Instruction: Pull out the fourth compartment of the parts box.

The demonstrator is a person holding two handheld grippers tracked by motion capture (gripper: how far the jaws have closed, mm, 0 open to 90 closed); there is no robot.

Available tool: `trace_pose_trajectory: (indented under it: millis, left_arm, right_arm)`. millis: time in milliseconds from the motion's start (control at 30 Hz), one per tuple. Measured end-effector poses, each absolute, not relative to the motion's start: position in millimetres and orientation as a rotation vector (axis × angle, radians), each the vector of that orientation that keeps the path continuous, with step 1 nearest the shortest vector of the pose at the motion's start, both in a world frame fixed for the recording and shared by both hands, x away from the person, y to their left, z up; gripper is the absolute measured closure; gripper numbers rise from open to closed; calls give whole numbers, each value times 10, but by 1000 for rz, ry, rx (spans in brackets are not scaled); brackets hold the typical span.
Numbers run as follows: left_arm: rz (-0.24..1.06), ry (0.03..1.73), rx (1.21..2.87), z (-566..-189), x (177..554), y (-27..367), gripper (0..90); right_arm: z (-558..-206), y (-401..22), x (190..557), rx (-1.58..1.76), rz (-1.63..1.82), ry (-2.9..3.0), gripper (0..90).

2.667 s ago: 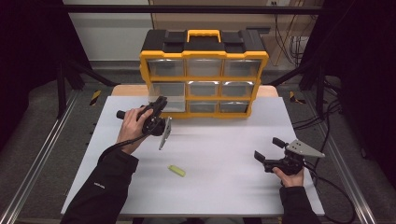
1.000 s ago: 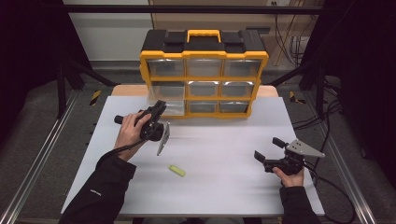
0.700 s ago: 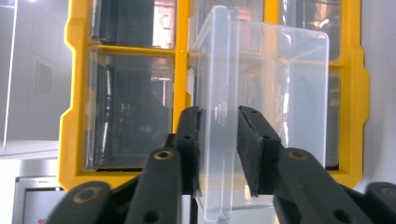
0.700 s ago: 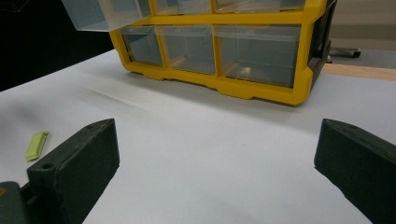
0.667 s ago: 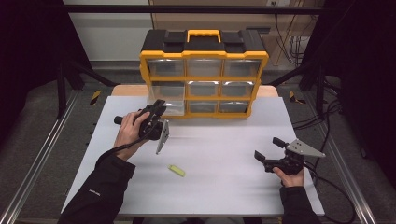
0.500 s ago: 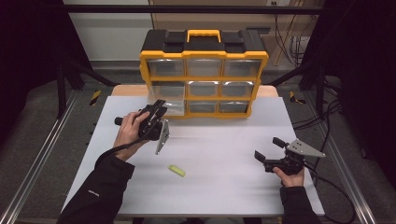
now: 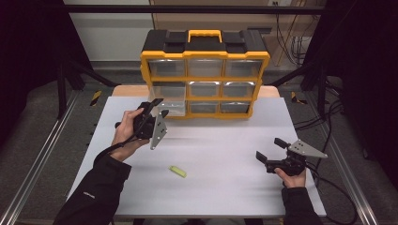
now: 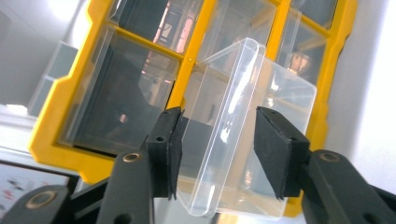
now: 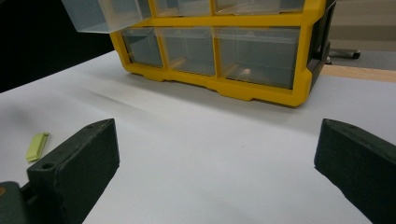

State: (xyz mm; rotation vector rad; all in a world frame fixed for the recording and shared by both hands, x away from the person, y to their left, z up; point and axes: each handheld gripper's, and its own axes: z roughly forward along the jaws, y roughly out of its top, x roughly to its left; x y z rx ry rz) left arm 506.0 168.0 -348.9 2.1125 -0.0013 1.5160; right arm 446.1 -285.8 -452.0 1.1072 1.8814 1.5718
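Note:
A yellow and black organizer [image 7: 205,70] with clear drawers stands at the back of the white table [image 7: 225,140]. Its left drawer in the middle row [image 7: 169,99] is pulled out. My left gripper [image 7: 158,107] points at that drawer. In the left gripper view the clear drawer [image 8: 233,93] has its front lip between the jaws of my left gripper [image 8: 217,140]. Those jaws have just been opening, and gaps show beside both pads. My right gripper [image 7: 268,148] rests open at the front right, with nothing between its jaws [image 9: 217,158].
A small yellow-green piece [image 7: 178,172] lies on the table in front of my left hand, also seen as the yellow-green piece [image 9: 36,145] in the right gripper view. The pulled-out drawer [image 9: 105,14] juts past the organizer's front. Metal rails [image 7: 42,154] flank the table.
The left gripper's jaws have spread apart at the drawer front, and its grey plate has tilted a little. The right hand and the yellow-green piece have kept still.

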Motion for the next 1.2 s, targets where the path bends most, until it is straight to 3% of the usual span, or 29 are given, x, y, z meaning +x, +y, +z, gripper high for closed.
trace_pose_trajectory:
  millis: [367, 1200]
  left_arm:
    - [1296, 202, 2066, -3398, 5037, 1778, 403]
    - [954, 542, 1889, -3377, 4965, 2045, 177]
  right_arm:
    - [-4515, -2860, 4459, 1103, 1575, 1880, 5]
    - [-4511, -2861, 4459, 1103, 1576, 1881, 5]
